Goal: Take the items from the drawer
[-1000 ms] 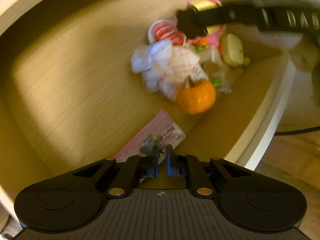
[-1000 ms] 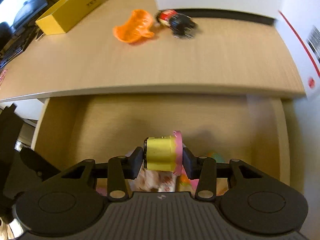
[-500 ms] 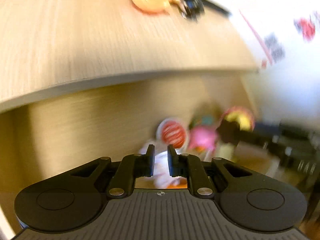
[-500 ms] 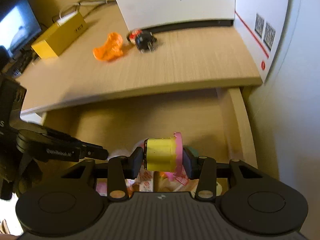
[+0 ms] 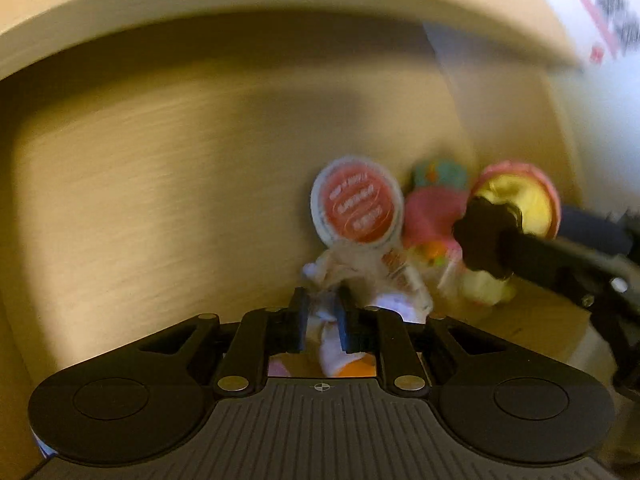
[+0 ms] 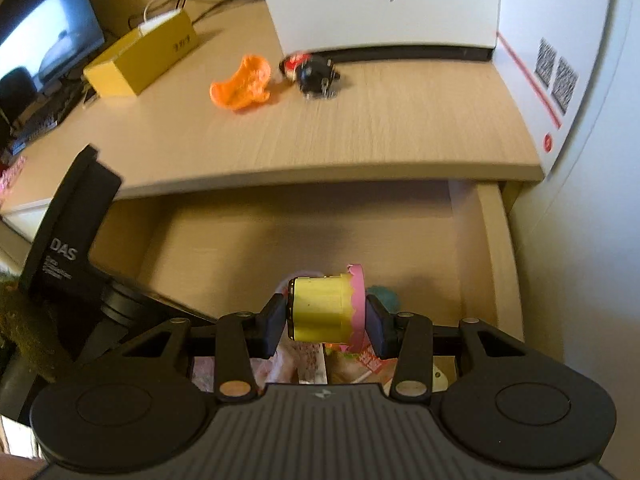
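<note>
Pale wooden drawer (image 6: pixel 280 248) open under the desktop; against a second ago, the right gripper (image 6: pixel 326 320) has lifted the yellow toy cupcake with pink frosting (image 6: pixel 326 312) above it, jaws clamped end to end. Left gripper (image 5: pixel 322 320) has swung over the drawer's pile, jaws narrow, a crinkled white wrapper (image 5: pixel 328 332) between them, grip unclear; likely next pick.

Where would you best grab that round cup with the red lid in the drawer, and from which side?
Probably from above, across the rim of the red-lidded cup, one finger on each side. The lid faces up and its round white edge stands clear toward the bare drawer floor. Toys crowd its other side, so come in from the bare side.
</note>
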`<state>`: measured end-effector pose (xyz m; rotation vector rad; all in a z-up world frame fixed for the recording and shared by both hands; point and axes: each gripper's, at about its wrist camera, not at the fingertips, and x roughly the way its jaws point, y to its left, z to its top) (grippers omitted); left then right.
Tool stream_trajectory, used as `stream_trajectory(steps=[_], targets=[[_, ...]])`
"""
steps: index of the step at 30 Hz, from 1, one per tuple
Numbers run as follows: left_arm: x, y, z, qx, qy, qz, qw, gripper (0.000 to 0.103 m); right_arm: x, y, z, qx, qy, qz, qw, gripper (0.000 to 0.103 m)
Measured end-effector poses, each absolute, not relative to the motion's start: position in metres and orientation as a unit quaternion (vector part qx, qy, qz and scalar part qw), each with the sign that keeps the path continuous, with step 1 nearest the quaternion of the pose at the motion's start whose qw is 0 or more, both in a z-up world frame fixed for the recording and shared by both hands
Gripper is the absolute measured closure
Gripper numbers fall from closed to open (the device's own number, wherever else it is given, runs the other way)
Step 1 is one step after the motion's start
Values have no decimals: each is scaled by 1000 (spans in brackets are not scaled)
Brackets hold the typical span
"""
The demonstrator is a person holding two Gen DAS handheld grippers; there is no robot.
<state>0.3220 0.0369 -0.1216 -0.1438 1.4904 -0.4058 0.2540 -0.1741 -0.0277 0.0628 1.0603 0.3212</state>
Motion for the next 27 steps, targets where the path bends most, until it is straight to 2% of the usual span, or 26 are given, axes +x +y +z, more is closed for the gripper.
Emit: stream_trajectory(steps=[5, 13, 21, 24, 25, 27], targets=[[325, 13, -121, -48, 682, -232, 692, 87, 256, -181, -36, 59, 513, 155, 842, 60], [318, -1, -113, -14, 664, -243, 707, 93, 261, -199, -6, 92, 469, 138, 868, 53], [318, 66, -93, 7, 613, -129, 780, 96, 273, -195, -31, 67, 513, 120, 848, 52], [314, 90, -83, -46, 603, -129, 786, 96, 274, -186, -43, 61, 528, 129, 837, 52], [313, 95, -80, -62, 597, -139, 788, 96, 274, -182, -47, 61, 533, 140, 832, 51], [301, 105, -71, -90, 588, -138, 792, 96, 277, -171, -54, 63, 548, 168, 817, 36]])
